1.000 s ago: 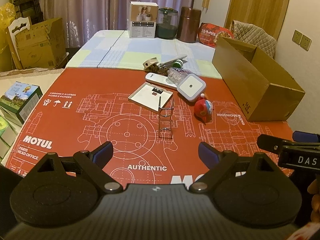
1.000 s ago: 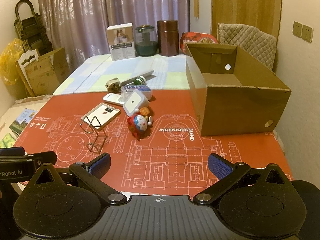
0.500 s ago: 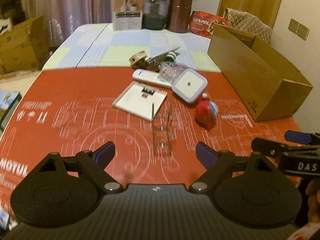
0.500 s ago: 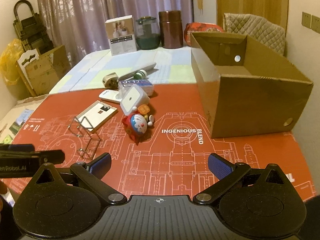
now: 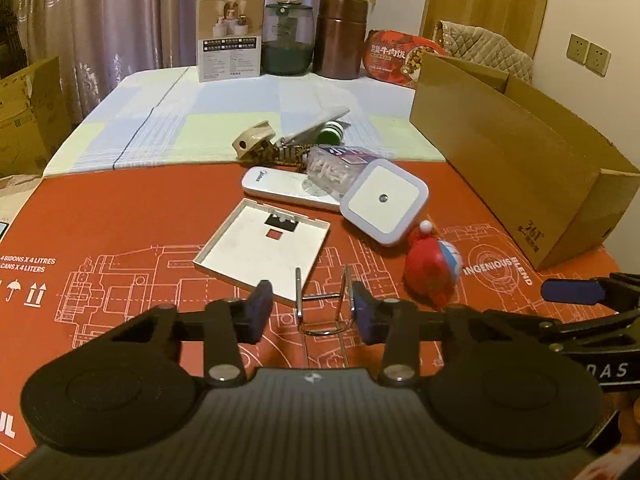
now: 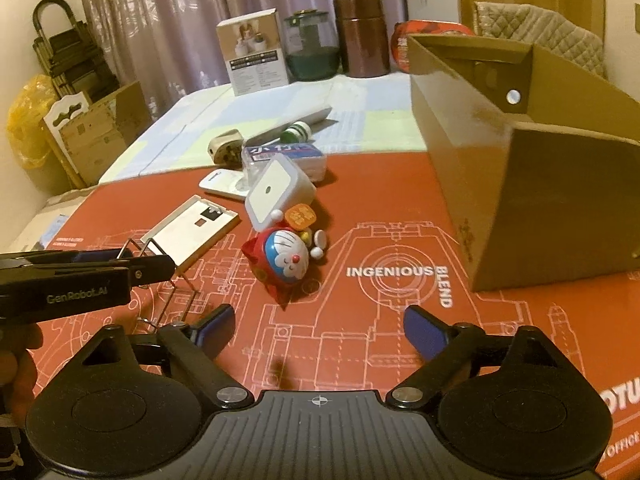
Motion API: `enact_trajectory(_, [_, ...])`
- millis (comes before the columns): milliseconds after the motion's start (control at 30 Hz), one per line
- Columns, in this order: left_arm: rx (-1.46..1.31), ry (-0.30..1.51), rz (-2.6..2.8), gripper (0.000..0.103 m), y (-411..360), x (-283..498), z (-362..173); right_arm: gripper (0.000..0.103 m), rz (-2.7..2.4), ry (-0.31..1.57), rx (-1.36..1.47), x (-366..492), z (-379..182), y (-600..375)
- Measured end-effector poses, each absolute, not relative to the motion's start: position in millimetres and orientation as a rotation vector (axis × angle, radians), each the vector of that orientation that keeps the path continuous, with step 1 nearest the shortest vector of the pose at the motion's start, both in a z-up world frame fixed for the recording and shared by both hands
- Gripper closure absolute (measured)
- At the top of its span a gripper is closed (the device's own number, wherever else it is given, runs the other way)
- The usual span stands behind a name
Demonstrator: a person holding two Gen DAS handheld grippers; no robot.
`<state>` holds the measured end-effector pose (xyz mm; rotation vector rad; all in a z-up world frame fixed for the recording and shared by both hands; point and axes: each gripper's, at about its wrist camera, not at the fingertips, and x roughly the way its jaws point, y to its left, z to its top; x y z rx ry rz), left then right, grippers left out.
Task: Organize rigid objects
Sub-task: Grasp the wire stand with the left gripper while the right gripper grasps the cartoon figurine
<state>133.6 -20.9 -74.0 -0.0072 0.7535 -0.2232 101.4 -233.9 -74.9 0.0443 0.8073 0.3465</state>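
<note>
On the red printed mat [image 5: 120, 216], the left gripper [image 5: 308, 312] is low over a bent wire rack [image 5: 322, 308]; its jaws have just been closing and now stand narrow with the rack's upright wires between them, the right pad looking to be against one wire while the left pad stands clear of the other, so a firm hold cannot be told. Just beyond the rack lies a flat white back cover [image 5: 266, 248], then a white remote control [image 5: 288, 190], a clear plastic box [image 5: 336, 166] and a square white night light [image 5: 384, 200] leaning on a red Doraemon toy [image 6: 286, 262]. The right gripper [image 6: 318, 330] hovers near that toy, its jaws having just closed a little, wide apart with nothing between them. At the far right sits an open cardboard box [image 6: 532, 196], apart from the clutter.
</note>
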Motion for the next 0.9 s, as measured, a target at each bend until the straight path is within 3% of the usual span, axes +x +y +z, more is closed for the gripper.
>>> enact_trajectory(67, [-0.013, 0.745, -0.225, 0.080, -19, 133, -73, 0.017, 0.357, 0.805, 0.037, 105, -77, -230])
enact_trajectory(667, [-0.028, 0.693, -0.206, 0.080, -1, 133, -62, 0.034, 0.408, 0.764, -0.018, 144, -90, -194])
enact_trajectory(900, [-0.047, 0.699, -0.208, 0.080, 2, 134, -65, 0.053, 0.389, 0.776, -0.041, 150, -97, -189])
